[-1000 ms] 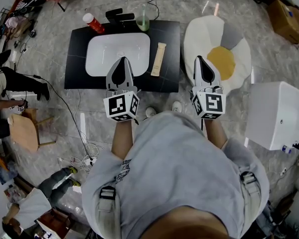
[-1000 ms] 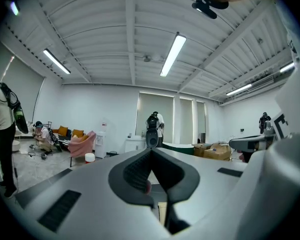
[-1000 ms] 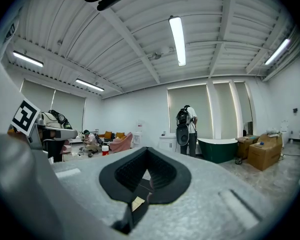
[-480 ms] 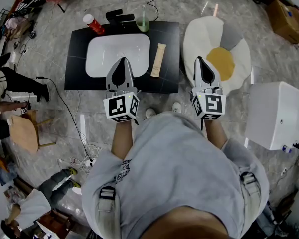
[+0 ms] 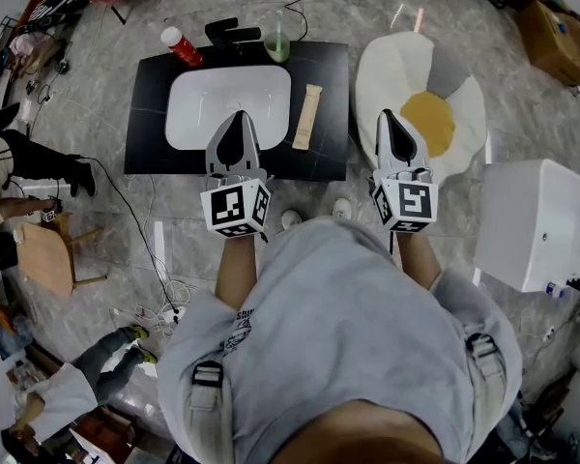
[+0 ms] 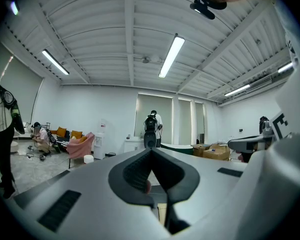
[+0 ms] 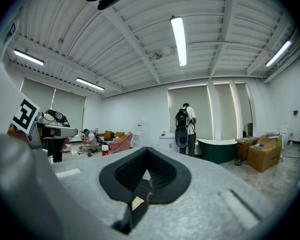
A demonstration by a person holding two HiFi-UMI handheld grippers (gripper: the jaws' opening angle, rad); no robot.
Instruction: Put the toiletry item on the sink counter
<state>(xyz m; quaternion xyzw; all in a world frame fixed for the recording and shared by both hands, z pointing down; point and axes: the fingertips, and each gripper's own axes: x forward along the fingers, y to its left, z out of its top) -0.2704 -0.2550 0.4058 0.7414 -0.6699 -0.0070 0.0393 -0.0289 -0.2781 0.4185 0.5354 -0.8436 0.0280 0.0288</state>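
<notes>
A grey stone floor (image 5: 106,85) fills the head view, with a person in a grey shirt (image 5: 338,327) standing at the near edge of a black sink counter (image 5: 150,114). Just beyond the counter's right edge lies a round white cushion (image 5: 387,66) with a yellow centre, and further right of that stands a white cabinet (image 5: 541,220). A white basin (image 5: 227,95) is sunk into the counter's left and middle part.

The left gripper (image 5: 237,114) is held over the basin's near right portion and points toward the counter's back edge. In the left gripper view its jaws are clenched tip to tip (image 6: 151,150) and grasp nothing. The right gripper (image 5: 385,112) is held just off the counter's right edge, over the cushion's left side. Its jaws are likewise pressed together and empty (image 7: 147,148).

At the counter's back edge a black faucet (image 5: 232,33) sits behind the basin. A green bottle (image 5: 277,44) stands to the faucet's right, and a red and white can (image 5: 182,44) leans at the back left corner. The toiletry item (image 5: 307,116), a slim tan stick, lies flat on the counter between the basin and the counter's right edge, apart from both grippers.
</notes>
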